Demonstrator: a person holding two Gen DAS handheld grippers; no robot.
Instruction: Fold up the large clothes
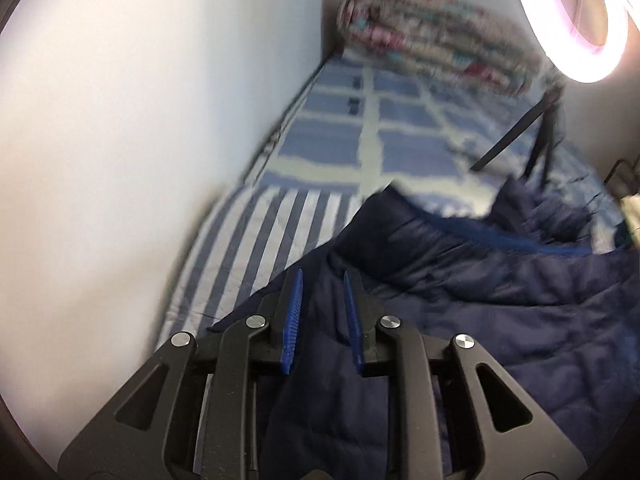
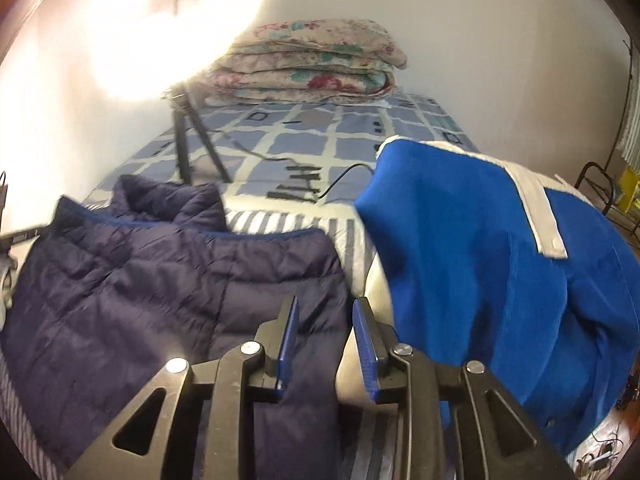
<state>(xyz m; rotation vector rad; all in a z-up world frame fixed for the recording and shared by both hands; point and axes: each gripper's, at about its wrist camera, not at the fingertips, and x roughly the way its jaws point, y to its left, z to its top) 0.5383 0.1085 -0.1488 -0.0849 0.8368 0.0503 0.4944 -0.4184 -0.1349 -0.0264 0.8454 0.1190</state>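
Left gripper [image 1: 322, 276]: fingers apart, navy fabric running up between the blue pads [image 1: 292, 320]. A gap shows between the pads and the cloth, so can't tell if it's actually pinching anything. Left view is motion-blurred.

Right gripper [image 2: 326, 304]: same story, fingers spread, with an edge of the navy quilted jacket [image 2: 160, 280] passing between them and down under the gripper body. Whether it has a grip on the cloth can't be told.

Jacket location: spread across the near end of the bed [image 2: 304, 136], collar side pointing away toward the far wall, lying on the striped part of the sheet. In the left wrist view the same jacket [image 1: 480, 300] fills the lower right, with its blue-lined collar edge raised and rumpled.

Blue garment [image 2: 480, 260] with a white strip sits just beside the jacket on its right, bunched in a heap and draping over the bed's right edge. The two are close, touching or nearly so near the right gripper's right finger.

Further back on the bed: tripod [image 2: 192, 148] standing on the checked sheet, carrying a ring light [image 1: 576, 20] that is blown out in the right view. A black cable [image 2: 344, 176] lies on the sheet behind the clothes. A folded floral quilt [image 2: 312, 64] is stacked at the far end against the wall.
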